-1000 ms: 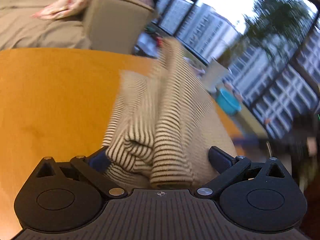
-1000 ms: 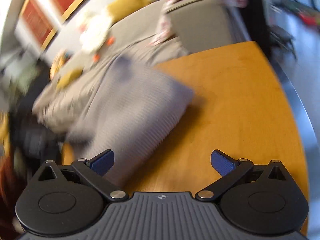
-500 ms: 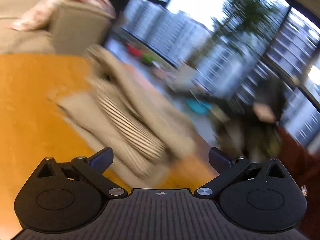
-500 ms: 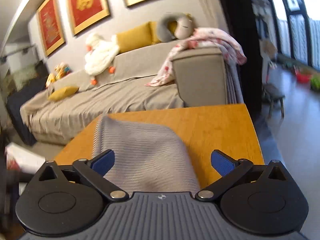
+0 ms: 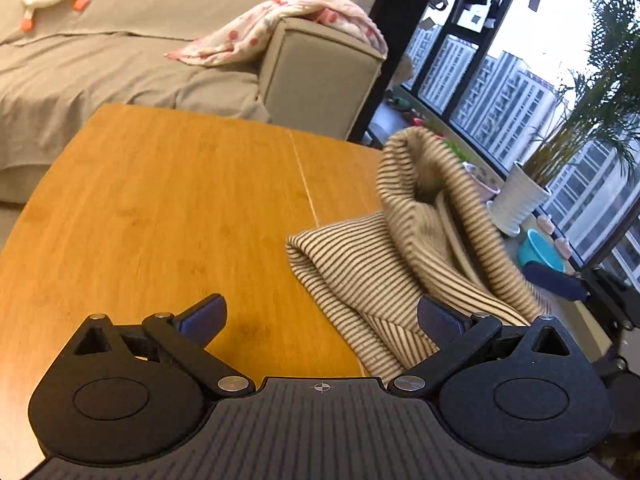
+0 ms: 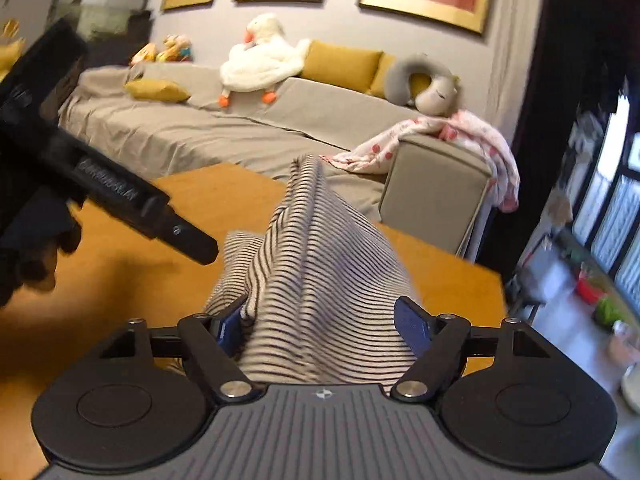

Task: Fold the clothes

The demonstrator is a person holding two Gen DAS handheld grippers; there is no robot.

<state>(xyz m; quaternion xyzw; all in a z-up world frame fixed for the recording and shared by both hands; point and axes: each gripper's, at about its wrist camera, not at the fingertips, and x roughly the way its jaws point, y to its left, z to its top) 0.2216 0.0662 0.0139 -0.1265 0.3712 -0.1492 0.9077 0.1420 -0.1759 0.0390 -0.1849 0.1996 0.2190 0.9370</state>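
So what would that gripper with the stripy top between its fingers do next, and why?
Probably the right gripper closes on the striped garment bunched between its open fingers, since nothing grips the cloth yet. The left gripper is open over the bare wooden table, beside the garment.

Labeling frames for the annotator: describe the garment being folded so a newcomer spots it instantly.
Start at the orange wooden table in front of the grey sofa. On its window-side edge is a bunched beige knit with thin dark stripes, one end raised. The sofa arm's pink blanket is spotted, not striped.
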